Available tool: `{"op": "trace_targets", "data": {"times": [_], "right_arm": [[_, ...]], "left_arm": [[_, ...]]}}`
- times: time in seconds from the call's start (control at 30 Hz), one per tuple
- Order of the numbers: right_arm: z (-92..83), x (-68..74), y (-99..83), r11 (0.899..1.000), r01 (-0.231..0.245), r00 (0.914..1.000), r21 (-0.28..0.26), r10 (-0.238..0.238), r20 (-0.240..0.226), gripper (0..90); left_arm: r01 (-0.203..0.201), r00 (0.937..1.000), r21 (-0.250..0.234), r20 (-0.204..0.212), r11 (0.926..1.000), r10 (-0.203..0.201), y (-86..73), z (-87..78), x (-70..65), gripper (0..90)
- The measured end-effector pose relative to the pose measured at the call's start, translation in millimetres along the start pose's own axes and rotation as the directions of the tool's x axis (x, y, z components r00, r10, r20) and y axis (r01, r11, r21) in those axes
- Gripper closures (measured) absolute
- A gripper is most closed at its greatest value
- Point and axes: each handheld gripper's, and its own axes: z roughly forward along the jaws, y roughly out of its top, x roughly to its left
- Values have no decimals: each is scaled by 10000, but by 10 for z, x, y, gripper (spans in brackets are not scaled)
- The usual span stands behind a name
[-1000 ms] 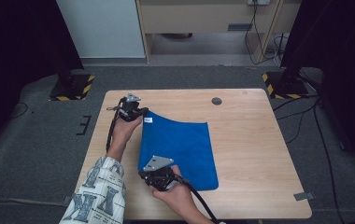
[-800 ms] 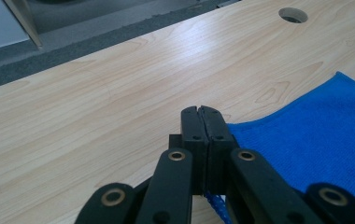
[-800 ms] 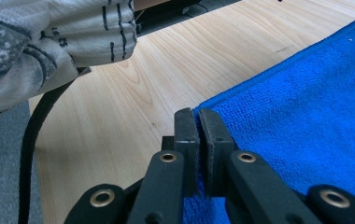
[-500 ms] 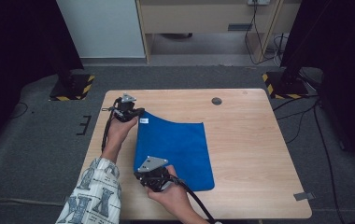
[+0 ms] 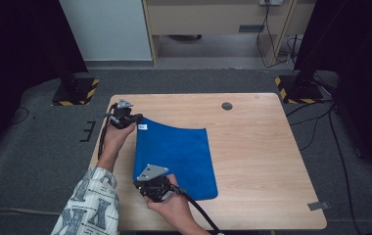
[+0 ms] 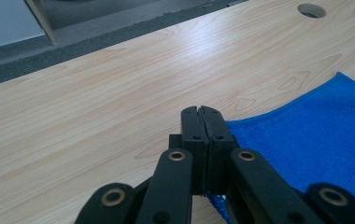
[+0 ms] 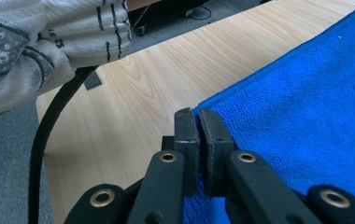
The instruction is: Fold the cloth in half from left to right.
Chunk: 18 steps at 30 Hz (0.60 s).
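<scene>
Wooden table [image 5: 252, 161] with cable hole [image 5: 227, 105], grey carpet [image 5: 37, 161], hazard-striped stand bases [image 5: 74, 93]

High overhead view; two close low views, sharing blue cloth [image 5: 176, 156].

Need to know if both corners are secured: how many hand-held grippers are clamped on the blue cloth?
2. The left hand-held gripper pinches the blue cloth at its far left corner, by the white tag; the right hand-held gripper pinches its near left corner.
</scene>
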Motion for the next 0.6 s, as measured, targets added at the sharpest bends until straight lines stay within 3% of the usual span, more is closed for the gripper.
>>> {"op": "trace_targets", "data": {"times": [0.3,0.6], "right_arm": [[116,106,67,9998,14,10000,-178,-15,-70,870],[-37,-59,-51,9987,-383,9991,-331,388,140,870]], "left_arm": [[223,9997,-7,42,9998,-223,-56,-89,119,890],[300,9993,209,202,9993,-304,0,139,-60,890]]}}
